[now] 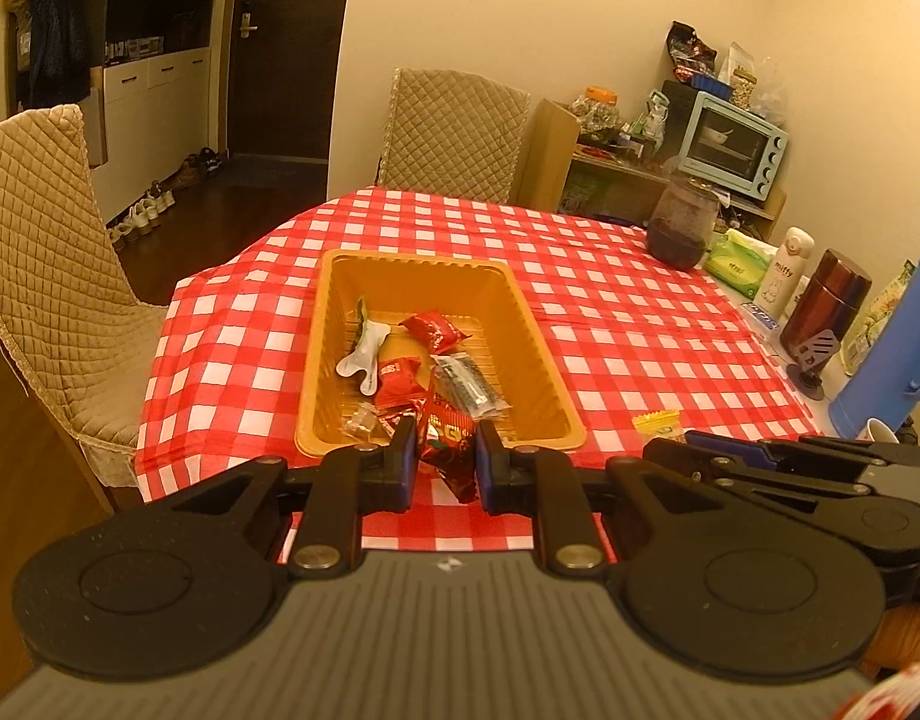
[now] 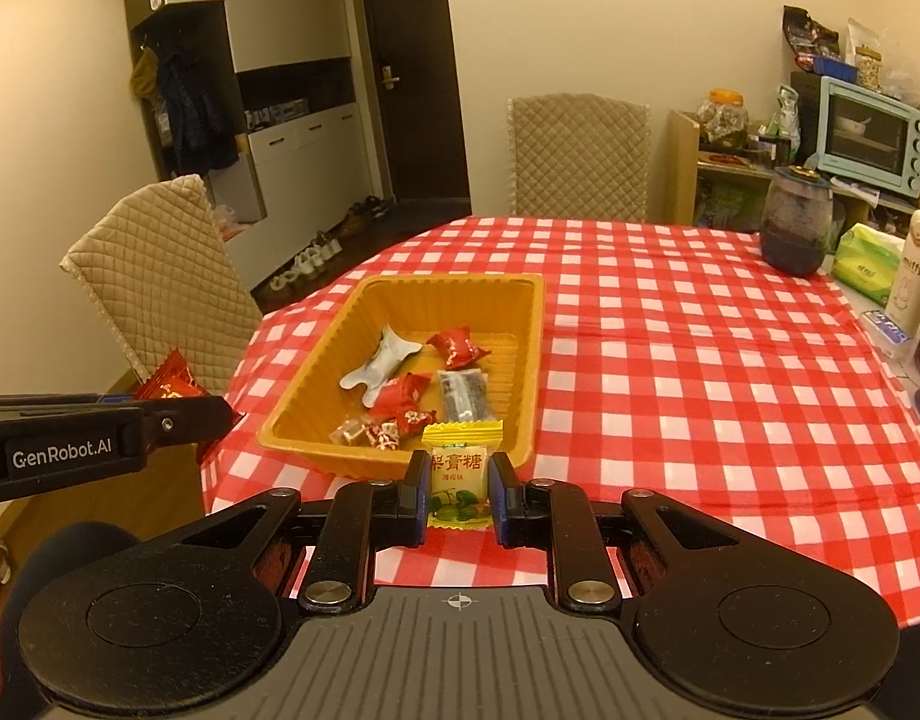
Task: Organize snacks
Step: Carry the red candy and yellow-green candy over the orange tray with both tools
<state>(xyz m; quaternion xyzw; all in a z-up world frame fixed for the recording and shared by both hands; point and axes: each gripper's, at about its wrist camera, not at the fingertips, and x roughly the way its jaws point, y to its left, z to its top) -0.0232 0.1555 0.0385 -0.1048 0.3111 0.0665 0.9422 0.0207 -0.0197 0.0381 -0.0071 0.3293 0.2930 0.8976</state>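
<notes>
Over the desk (image 2: 700,360): left tongs (image 1: 446,456) clamping red snack (image 1: 451,450), right tongs (image 2: 458,489) clamping yellow candy (image 2: 460,471); likely next, releasing above tray (image 2: 535,372).

A red-checked cloth (image 2: 700,372) covers the worktop, with two quilted chairs (image 2: 580,156) drawn up to it. A dark jar (image 2: 796,228), a tissue pack (image 2: 865,264) and a blue toaster oven (image 2: 871,135) stand at the right.

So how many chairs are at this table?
2. One quilted chair stands at the far side of the table, behind the orange tray. The other chair is at the table's left side. Others may be out of view.
</notes>
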